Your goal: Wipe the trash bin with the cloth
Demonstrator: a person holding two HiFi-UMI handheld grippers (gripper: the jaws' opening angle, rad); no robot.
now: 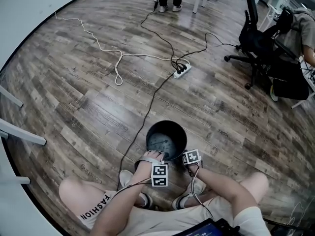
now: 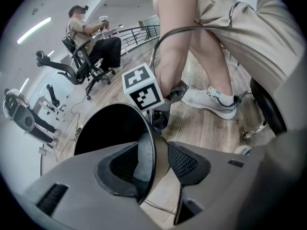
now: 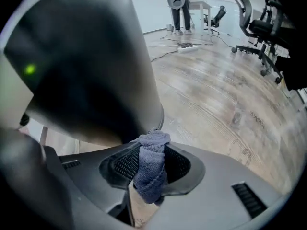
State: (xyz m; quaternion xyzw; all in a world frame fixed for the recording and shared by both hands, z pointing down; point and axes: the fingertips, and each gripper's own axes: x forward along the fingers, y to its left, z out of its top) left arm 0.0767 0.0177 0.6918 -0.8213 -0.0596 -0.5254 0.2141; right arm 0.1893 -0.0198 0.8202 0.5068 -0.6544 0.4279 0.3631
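trash bin (image 1: 166,139) before shoes (image 1: 127,177), power strip (image 1: 182,71) beyond

We see a wooden floor (image 1: 69,97). The black bin (image 1: 167,136) stands on it, just beside our shoes (image 1: 126,177). Farther away lies a white power strip (image 1: 182,71), with a black cable (image 1: 150,102) and a white cable (image 1: 106,50). An office chair (image 1: 253,48) stands at the right.

You're in an open office or lab: wood-plank floor (image 1: 64,102), black swivel chairs (image 1: 254,42), a power strip (image 1: 182,71) trailing cables (image 1: 153,95) (several plugged in), and a seated person (image 2: 91,38) working nearby.
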